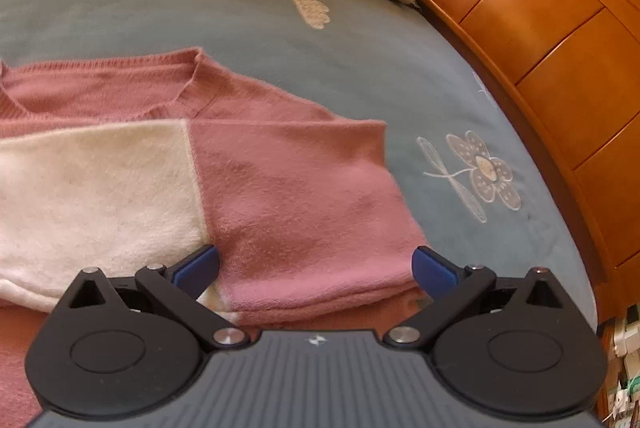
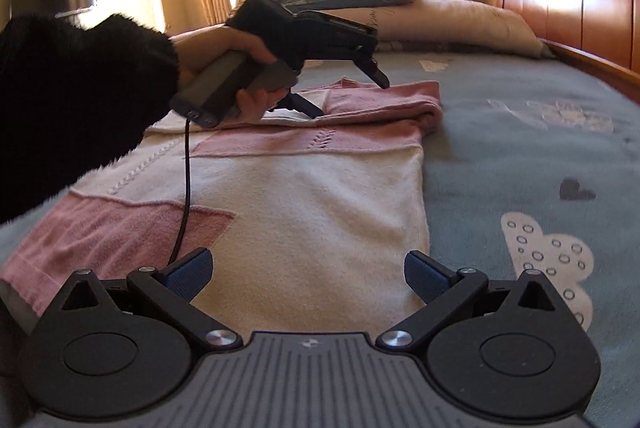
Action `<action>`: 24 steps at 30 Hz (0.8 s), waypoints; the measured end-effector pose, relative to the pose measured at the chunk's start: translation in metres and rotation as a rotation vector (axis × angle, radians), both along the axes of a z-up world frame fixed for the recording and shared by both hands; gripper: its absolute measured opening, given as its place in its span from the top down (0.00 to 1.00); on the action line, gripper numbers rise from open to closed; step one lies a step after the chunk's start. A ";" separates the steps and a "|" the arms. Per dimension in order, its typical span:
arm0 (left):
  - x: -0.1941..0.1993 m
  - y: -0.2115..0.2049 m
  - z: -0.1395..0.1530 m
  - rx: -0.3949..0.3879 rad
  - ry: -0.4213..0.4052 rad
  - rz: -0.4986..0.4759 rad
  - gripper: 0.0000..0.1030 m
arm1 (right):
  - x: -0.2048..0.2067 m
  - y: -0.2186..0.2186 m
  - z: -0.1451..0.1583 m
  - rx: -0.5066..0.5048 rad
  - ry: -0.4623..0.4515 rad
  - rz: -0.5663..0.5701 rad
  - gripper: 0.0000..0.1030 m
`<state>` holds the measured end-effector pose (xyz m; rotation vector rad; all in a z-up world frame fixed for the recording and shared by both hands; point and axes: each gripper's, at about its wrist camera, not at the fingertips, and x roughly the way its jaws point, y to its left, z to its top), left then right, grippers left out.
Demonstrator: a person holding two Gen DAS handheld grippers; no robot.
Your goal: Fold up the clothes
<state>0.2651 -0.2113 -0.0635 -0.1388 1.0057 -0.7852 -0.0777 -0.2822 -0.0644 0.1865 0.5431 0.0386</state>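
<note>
A pink and cream knit sweater [image 1: 280, 179] lies flat on the bed, with its sleeve folded across the chest. My left gripper [image 1: 316, 268] is open and empty, its fingers just above the folded pink sleeve. In the right wrist view the sweater [image 2: 304, 211] stretches away from me, cream hem end nearest. My right gripper [image 2: 308, 272] is open and empty, low over the cream hem end. The left gripper [image 2: 352, 95] shows there too, held in a hand over the folded sleeve near the collar end, jaws apart.
The bed has a grey-blue cover [image 1: 400, 75] with flower patterns. A wooden headboard [image 1: 540, 39] runs along the right. Pillows [image 2: 452, 19] lie at the head of the bed. A cable [image 2: 186, 187] hangs from the left gripper across the sweater.
</note>
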 end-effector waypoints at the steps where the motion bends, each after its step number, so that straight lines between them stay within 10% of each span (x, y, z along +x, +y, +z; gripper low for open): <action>1: 0.001 -0.001 0.004 -0.011 -0.014 -0.004 0.01 | 0.000 -0.001 0.000 0.011 -0.001 0.001 0.00; 18: 0.015 -0.026 -0.007 -0.017 0.014 -0.007 0.02 | 0.001 -0.001 -0.002 0.024 0.017 0.010 0.00; 24: -0.007 0.000 0.034 0.011 -0.058 -0.005 0.02 | 0.002 -0.002 -0.004 0.031 0.025 0.014 0.00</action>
